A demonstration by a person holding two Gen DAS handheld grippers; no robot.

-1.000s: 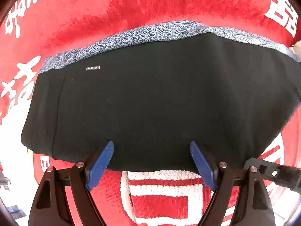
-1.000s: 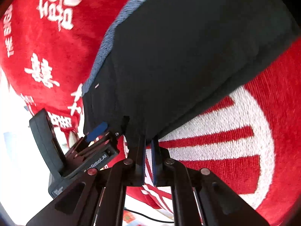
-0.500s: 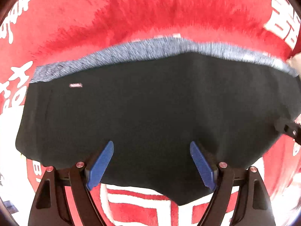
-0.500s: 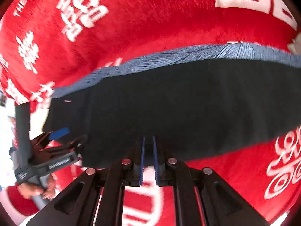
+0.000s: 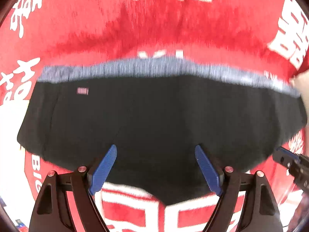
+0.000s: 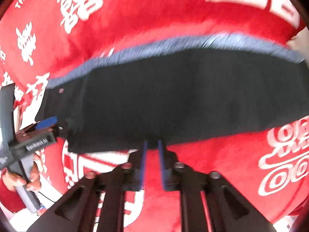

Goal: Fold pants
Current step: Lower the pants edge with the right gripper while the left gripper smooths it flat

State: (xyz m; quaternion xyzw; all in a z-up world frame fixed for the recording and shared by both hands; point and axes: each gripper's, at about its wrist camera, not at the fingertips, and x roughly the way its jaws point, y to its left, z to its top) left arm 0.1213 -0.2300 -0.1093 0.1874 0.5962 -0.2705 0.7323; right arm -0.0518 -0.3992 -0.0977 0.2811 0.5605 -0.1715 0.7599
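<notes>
The black pants (image 5: pixel 164 119) lie folded flat on the red blanket, their blue-grey patterned waistband (image 5: pixel 154 67) along the far edge and a small label (image 5: pixel 82 91) near the far left. My left gripper (image 5: pixel 156 158) hangs open above the near edge, with nothing between its blue pads (image 5: pixel 104 168). In the right wrist view the pants (image 6: pixel 173 96) stretch across the middle. My right gripper (image 6: pixel 152 147) hovers over their near edge; its jaws are opening with a narrow gap, and the pads press on no cloth. The left gripper (image 6: pixel 46 123) shows at the pants' left end.
A red blanket (image 5: pixel 154 29) with large white characters covers the surface all around the pants. A person's hand (image 6: pixel 19 177) holds the left gripper's handle. A pale, bare surface (image 5: pixel 9 154) shows past the blanket's left edge. The right gripper's tip (image 5: pixel 287 160) enters at the right.
The right gripper has let go of the pants' near edge and its jaws have parted. Both grippers have lifted, so the pants look smaller. The right view has swung round to face them squarely.
</notes>
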